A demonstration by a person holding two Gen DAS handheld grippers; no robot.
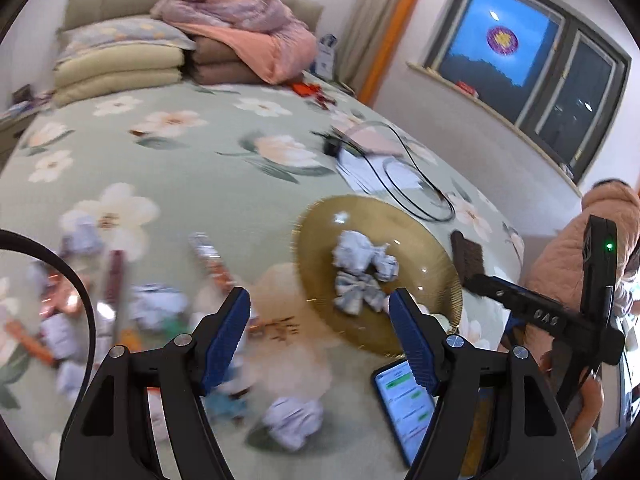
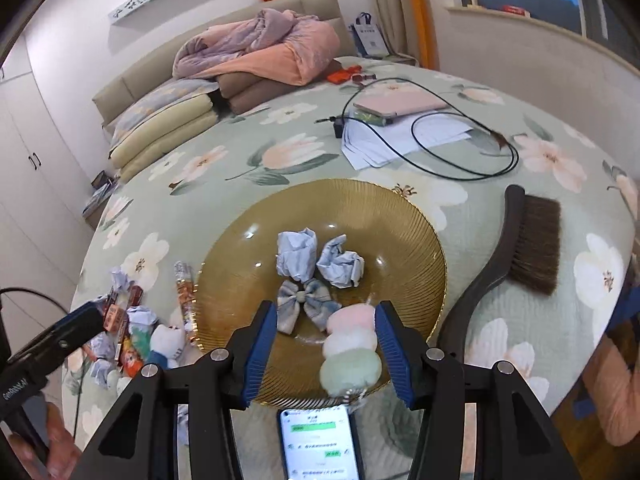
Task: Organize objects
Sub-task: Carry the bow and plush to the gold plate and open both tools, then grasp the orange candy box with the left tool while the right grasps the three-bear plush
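A: The right tool (image 2: 326,344) is seen with its ribbed blue pads apart, nothing clamped; the fluffy three-ball pom-pom skewer (image 2: 350,348) is lying just inside the right pad, on the near rim of the plate (image 2: 420,240).

B: And the left tool (image 1: 320,338) is held wide apart too, nothing between its pads, above blurred clutter on the bed (image 1: 208,184).

A: The plate is shown as amber glass, round, finely ribbed towards its edge. Two crumpled paper balls (image 2: 320,258) are held in it, pale blue-white and creased, beside a checked fabric bow (image 2: 304,304) with a small pearl-like centre.

B: Just outside the plate, to its left, a foil-wrapped stick (image 2: 185,292) is laid along the rim. Further left, a heap of wrappers and paper wads (image 2: 124,320) is piled with a small white plush figure (image 2: 168,342).

A: A lit phone (image 2: 318,442) is placed at the plate's near edge. To the right, a dark brush (image 2: 532,244) with a curved handle and dense brown bristles is resting on the quilted floral cover.

B: Beyond, a looped black cable (image 2: 464,148) is draped over white papers (image 2: 384,140).
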